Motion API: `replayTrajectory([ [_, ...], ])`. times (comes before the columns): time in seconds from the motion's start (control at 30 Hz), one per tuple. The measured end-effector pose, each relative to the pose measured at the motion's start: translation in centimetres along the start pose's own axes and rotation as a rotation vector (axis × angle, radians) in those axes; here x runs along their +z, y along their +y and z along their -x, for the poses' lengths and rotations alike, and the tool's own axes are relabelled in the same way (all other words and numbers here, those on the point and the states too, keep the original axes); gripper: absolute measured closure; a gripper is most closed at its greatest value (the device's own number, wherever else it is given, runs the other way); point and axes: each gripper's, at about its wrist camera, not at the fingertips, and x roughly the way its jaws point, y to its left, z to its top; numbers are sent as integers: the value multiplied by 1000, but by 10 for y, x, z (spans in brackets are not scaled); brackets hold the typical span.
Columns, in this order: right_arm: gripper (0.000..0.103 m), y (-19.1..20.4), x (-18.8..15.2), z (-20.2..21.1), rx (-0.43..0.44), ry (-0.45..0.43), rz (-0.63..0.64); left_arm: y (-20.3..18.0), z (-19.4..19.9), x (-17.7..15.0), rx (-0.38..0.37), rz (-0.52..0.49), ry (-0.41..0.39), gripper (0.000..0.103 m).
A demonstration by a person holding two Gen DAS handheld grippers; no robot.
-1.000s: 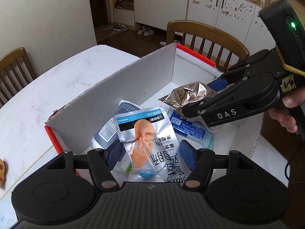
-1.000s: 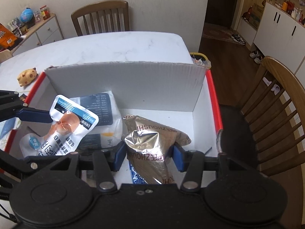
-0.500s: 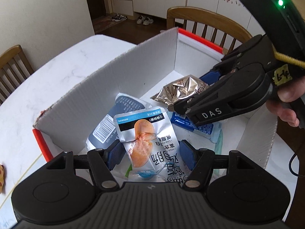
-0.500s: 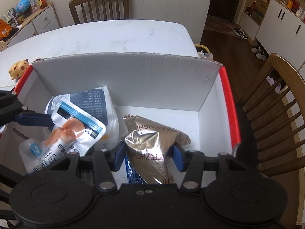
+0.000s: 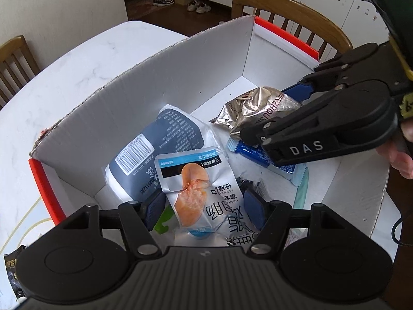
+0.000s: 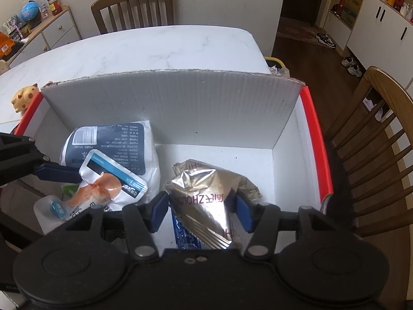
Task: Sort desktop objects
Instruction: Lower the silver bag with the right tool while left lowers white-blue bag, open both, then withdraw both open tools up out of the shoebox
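A white cardboard box [image 5: 180,77] with red edges [image 6: 167,103] holds the snacks. My left gripper [image 5: 204,206] is shut on a white-and-blue pouch [image 5: 196,186] with an orange picture and holds it tilted over the box floor. In the right wrist view one left finger [image 6: 56,172] shows against that pouch [image 6: 108,180]. My right gripper [image 6: 201,210] straddles a gold foil bag [image 6: 204,193]. Its jaws are opening, and a thin gap shows at the right pad. The gold foil bag [image 5: 258,108] rests on a blue packet [image 5: 258,155].
A dark-blue-and-white bag [image 5: 160,139] leans on the box's tall wall. A mint strip [image 5: 300,191] and a green item [image 5: 165,219] lie on the box floor. A spotted yellow toy [image 6: 23,97] sits on the marble table [image 6: 155,49]. Wooden chairs [image 6: 374,134] stand around.
Both grippers have sunk a little lower into the box. The right jaws have widened slightly around the gold bag. The left pouch has kept its place between the left fingers.
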Motion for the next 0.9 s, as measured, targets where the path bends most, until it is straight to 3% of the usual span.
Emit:
replayTrajectory([
  [0.13,43,-1,-1,5,-1,-12,2,2,-1,1,-21,14,7,35],
  [0.5,33,-4,-2,32,33,-56,-4,-5,9,-2,11,-5,-18,30],
  [0.67,31,-4,-3,49,50,-81,-2,-7,22,-4,-13,-1,-59,18],
  [0.9,31,-2,-8,77,75,-134,-2,-9,43,-8,8,42,-126,18],
])
